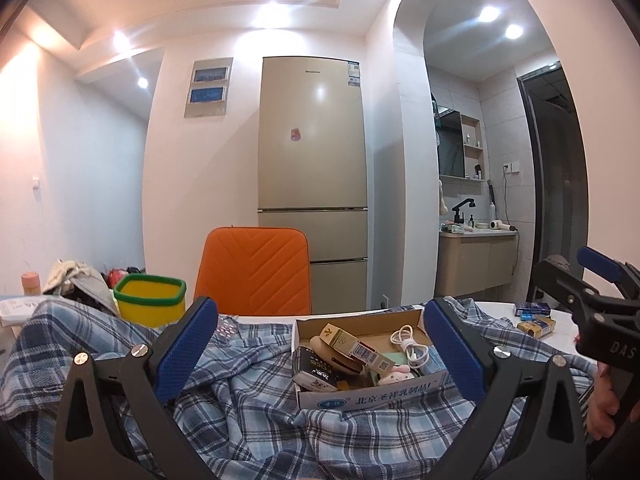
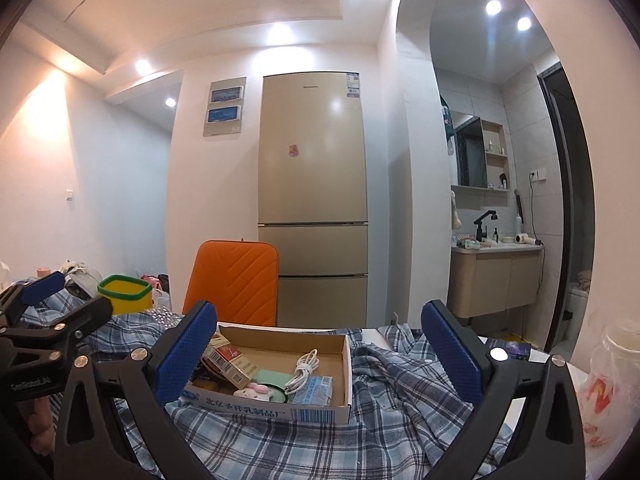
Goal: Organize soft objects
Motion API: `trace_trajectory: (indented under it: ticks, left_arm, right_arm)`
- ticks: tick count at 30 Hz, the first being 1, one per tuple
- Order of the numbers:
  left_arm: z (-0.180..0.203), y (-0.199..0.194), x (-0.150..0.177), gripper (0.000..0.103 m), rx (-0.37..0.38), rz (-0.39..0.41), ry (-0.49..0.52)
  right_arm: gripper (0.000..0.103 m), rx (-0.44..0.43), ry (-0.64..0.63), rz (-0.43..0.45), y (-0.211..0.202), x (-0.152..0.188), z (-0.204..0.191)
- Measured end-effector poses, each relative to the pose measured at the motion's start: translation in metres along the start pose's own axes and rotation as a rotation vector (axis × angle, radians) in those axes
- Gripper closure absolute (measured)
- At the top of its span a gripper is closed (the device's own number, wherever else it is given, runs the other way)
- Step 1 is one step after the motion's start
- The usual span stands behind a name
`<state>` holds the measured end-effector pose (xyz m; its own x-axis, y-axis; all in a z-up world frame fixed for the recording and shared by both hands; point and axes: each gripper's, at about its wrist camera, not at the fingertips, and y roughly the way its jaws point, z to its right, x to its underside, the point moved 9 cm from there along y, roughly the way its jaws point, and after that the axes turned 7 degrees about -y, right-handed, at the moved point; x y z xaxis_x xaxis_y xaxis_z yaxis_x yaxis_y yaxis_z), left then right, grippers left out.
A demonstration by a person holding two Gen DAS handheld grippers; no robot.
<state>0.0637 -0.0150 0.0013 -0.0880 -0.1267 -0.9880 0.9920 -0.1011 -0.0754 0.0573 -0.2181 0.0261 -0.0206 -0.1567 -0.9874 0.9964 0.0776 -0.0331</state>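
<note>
Left gripper: jaws wide apart, holding nothing. Right gripper: jaws likewise apart, empty. Blue plaid cloth lies rumpled across the table at 6 o'clock, beneath the cardboard box of small items. Yellow bin stands at 10 o'clock.

Home (fridge, washbasin)

Soft woven blue plaid cloth lies rumpled under a matt corrugated cardboard box with a glossy white cable inside, the gripper jaws wear rough, dimpled blue rubber-like pads on matt black plastic arms, and behind stands a smooth, glossy champagne fridge.
</note>
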Motion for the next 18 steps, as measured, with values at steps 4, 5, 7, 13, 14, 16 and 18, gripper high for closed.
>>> trace_trajectory:
  ticks: [4,5,7,13,14,16,18]
  left_arm:
    - [-0.0029,-0.002,-0.001,0.001,-0.016,0.01,-0.003]
    - [-0.0024,-0.0039,-0.0018,0.001,-0.014,0.019,-0.002]
    - [-0.0007,-0.0069,-0.0029,0.001,-0.007,0.032,0.003]
    - [0.0001,-0.0031,-0.0013,0.001,-0.01,0.013,0.005]
    - [0.0016,-0.0026,-0.0007,0.001,-0.008,0.009,0.013]
    - [0.0039,-0.0036,-0.0008,0.001,-0.005,0.013,0.023]
    - [0.0046,-0.0051,-0.0018,0.001,-0.006,0.022,0.026]
  right_arm:
    - [0.0,0.023,-0.021,0.008,-0.0031,0.0009,-0.0034]
    - [0.0,0.026,-0.025,0.008,-0.0033,0.0011,-0.004]
    - [0.0,0.039,-0.032,0.016,-0.0053,0.0002,-0.0044]
    - [0.0,0.039,-0.034,0.016,-0.0046,-0.0008,-0.0044]
    - [0.0,0.041,-0.035,0.018,-0.004,-0.0007,-0.0044]
    - [0.0,0.045,-0.038,0.02,-0.0034,0.0,-0.0055]
    - [0.0,0.046,-0.037,0.016,-0.0025,0.001,-0.0058]
